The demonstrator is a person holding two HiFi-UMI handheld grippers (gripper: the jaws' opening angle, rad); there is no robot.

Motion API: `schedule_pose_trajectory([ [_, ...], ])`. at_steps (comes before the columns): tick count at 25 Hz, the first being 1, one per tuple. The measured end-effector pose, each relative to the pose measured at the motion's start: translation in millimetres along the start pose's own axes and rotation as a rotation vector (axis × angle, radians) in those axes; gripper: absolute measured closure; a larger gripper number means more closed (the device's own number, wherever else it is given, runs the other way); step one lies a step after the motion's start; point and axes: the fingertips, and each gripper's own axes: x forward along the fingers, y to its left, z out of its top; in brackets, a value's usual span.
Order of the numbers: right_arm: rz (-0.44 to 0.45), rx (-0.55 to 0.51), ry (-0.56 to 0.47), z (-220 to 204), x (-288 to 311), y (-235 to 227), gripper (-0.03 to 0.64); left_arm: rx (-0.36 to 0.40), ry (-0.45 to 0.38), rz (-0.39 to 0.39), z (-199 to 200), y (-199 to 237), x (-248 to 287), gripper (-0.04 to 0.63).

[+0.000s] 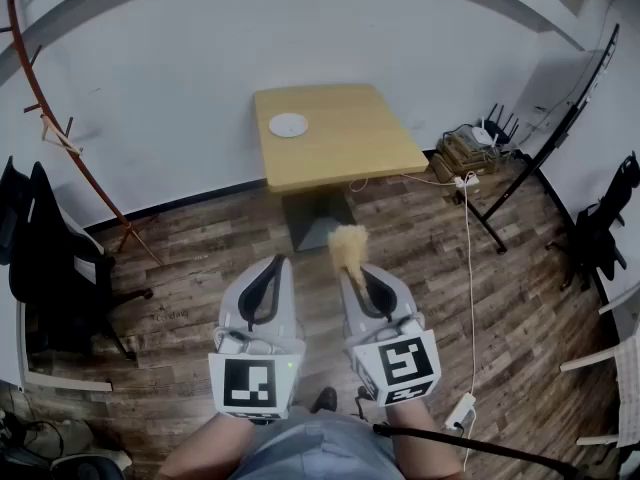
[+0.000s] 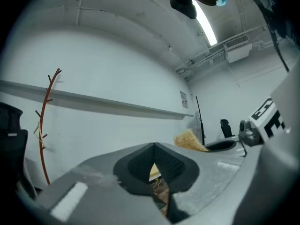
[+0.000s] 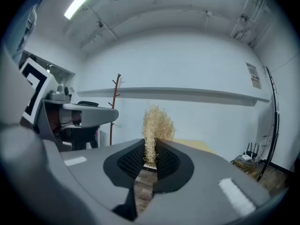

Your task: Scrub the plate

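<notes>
Wood-plank floor fills most of the head view, and a small wooden desk stands against the white wall. On the desk's far left part, near the wall, lies the white plate, with nothing touching it. Both claws hang low in front of the person, well apart from the desk. The right claw is clamped on a straw-coloured fibre scrubber, whose tuft sticks out past the tips toward the desk. The left claw is closed with nothing between its jaws. From the scrubber, the plate lies ahead and a little to the left, almost in line with the left claw. I judge that scrubbing has not yet begun. The right claw must go forward and leftward, and the left could steady the plate.
</notes>
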Motion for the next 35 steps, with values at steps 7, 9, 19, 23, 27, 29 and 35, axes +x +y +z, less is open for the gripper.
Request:
schedule_pose_trajectory([
  [7, -0.004, 0.028, 0.015, -10.5, -15.8, -18.2, 0.577, 0.007, 0.024, -0.012, -7.2, -26.0, 4.6, 0.574],
  [9, -0.001, 0.036, 0.014, -15.9, -21.6, -24.3, 0.577, 0.014, 0.029, -0.011, -9.6, -34.6, 6.2, 0.574],
  [19, 0.003, 0.125, -0.012, -30.1, -37.3, -55.3, 0.574, 0.031, 0.084, 0.015, -28.5, -60.3, 11.8, 0.574],
  [23, -0.011, 0.145, 0.014, -41.7, -26.5, -68.1, 0.574, 0.017, 0.115, 0.023, -41.3, -54.0, 21.9, 0.574],
  [27, 0.006, 0.156, 0.032, -53.0, -3.1, -74.8, 0.574, 0.003, 0.127, 0.029, -53.2, -39.8, 44.9, 0.574],
  [29, 0.013, 0.156, 0.043, -55.0, 17.7, -82.5, 0.574, -0.008, 0.129, 0.025, -56.7, -30.6, 65.7, 0.574],
  [35, 0.031, 0.139, 0.06, -45.1, 95.4, -99.3, 0.574, -0.036, 0.129, 0.013, -59.1, 12.2, 133.3, 0.574],
])
